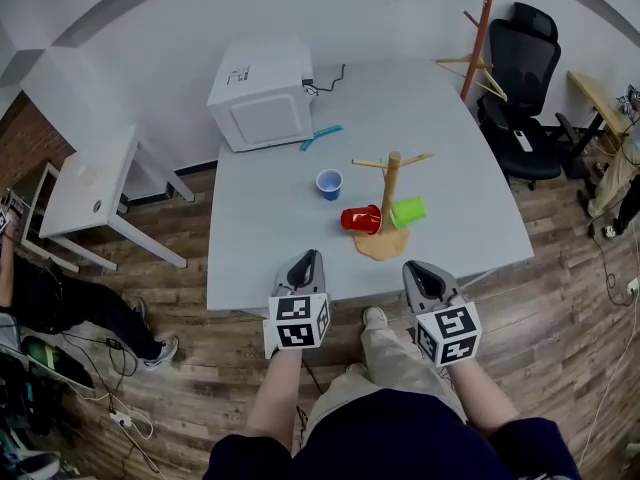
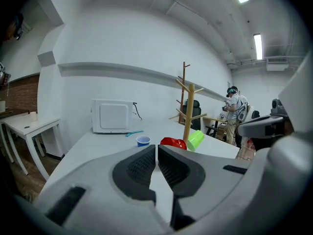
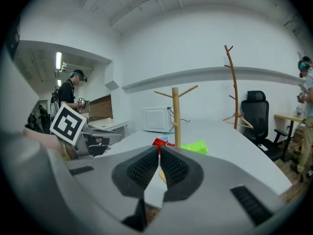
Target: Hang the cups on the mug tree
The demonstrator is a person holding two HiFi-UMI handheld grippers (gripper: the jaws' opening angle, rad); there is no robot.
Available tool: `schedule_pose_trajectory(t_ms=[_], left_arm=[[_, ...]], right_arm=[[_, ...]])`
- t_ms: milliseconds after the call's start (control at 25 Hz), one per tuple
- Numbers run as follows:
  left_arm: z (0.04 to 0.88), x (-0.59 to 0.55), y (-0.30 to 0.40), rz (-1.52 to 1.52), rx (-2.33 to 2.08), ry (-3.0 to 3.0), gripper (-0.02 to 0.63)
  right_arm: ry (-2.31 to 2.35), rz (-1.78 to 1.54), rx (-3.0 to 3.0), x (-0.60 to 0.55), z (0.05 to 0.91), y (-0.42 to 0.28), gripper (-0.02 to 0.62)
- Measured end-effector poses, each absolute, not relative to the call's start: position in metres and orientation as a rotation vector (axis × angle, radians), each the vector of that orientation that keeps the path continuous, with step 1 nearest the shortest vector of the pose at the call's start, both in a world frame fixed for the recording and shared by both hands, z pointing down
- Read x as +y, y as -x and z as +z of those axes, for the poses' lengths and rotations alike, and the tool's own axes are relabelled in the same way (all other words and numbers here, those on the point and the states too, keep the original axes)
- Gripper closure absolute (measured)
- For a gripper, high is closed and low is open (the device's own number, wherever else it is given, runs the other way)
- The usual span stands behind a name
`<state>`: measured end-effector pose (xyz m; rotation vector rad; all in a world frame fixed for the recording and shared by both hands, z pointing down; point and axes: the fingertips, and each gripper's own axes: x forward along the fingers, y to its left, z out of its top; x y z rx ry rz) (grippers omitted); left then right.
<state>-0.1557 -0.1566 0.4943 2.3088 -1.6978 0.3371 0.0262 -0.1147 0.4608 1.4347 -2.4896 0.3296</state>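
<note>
1. The left gripper (image 2: 156,148) has its jaws pressed together with nothing between them. It hovers over the near edge of the table (image 1: 250,258), and I judge it empty because no cup has been chosen yet.
2. The right gripper (image 3: 159,150) is closed just as tightly on nothing. It sits level with its partner and tips slightly down towards the tabletop.
3. The red cup (image 2: 172,142) lies on its side ahead of the left jaws and a little to their right, beside the tree's base. The blue cup (image 2: 143,140) stands upright further ahead and slightly left of the red one.
4. The mug tree (image 3: 175,116) stands straight ahead of the right jaws with its pegs bare. The green cup (image 3: 193,146) lies on its side just right of the trunk.
5. All three cups are well beyond either pair of tips, so hanging looks not yet begun. The jaws would have to part before either gripper could take a rim. Red seems handiest for the left gripper and green for the right.
</note>
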Motion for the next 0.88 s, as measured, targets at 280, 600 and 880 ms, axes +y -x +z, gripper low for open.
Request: schedule_pose_trajectory(t_ms=[280,600,880], left_arm=[[0.504,-0.190,0.161,0.329,-1.686,-2.306,0.582],[0.526,-0.234,0.167,0.341,-1.666,-2.298,0.375],[0.548,-0.272,0.169,0.395,-1.641,-2.305,0.328]], right_arm=[[-1.415,0.333,-2.496,-0.143,0.463,-0.029,0.561],[-1.377,0.366,-2.491,-0.166,0.472,-0.032,0.561],[-1.374,0.405,-2.478,-0.186,0.478,-0.036,0.561]])
